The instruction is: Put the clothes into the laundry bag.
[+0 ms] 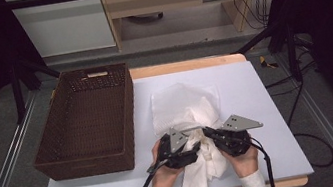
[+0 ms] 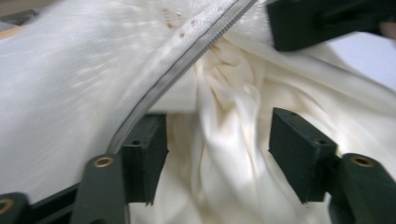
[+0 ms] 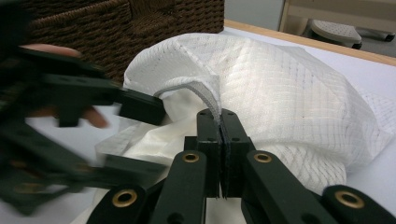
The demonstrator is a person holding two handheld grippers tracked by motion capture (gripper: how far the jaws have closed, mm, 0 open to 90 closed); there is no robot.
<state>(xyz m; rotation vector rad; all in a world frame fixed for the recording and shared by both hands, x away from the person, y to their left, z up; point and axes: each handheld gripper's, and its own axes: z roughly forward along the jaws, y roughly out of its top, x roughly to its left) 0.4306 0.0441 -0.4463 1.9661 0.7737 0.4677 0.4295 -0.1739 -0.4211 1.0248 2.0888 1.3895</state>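
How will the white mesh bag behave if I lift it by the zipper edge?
Probably floppy: the mesh bag sags and creases around the cream cloth. Likely light. The zipper edge, pinched in the right gripper, looks the firmest hold.

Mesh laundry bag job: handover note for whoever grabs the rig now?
Right tongs: shut on the zipper edge of the mesh bag, holding its mouth up.
Left tongs: open, cream garment between them, not pinched.
Garment partly in the bag; its tail hangs over the table's near edge.
Wicker basket sits left.
Left to do: push the rest in, zip shut.
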